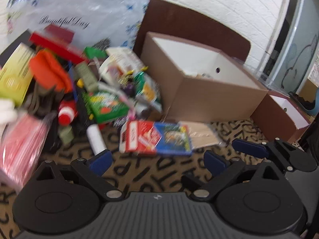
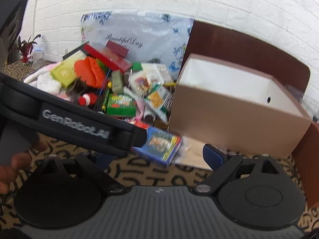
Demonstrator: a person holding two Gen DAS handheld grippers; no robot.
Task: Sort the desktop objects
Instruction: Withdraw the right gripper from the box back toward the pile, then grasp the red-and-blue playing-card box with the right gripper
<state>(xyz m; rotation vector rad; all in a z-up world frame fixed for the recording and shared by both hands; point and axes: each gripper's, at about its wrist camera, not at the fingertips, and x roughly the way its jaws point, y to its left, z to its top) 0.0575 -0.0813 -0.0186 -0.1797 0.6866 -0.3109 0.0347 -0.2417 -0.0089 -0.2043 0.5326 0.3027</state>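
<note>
A jumbled pile of small goods (image 1: 95,83) lies on the patterned cloth, also in the right wrist view (image 2: 111,87). In front of it lies a red and blue packet (image 1: 157,138), whose blue end shows in the right wrist view (image 2: 161,144). An open brown box (image 1: 201,83) with a white inside stands to the right (image 2: 235,107). My left gripper (image 1: 157,160) is open and empty, just short of the packet. My right gripper (image 2: 157,159) is open and empty; its blue fingers (image 1: 249,148) show in the left wrist view. The left gripper's black body (image 2: 75,125) hides part of the pile.
A plastic bag printed "Beautiful Day" (image 1: 65,20) leans on the white brick wall behind the pile. A second, smaller brown box (image 1: 283,115) stands at the far right. A pink pack (image 1: 20,147) sits at the left edge. A potted plant (image 2: 26,49) stands far left.
</note>
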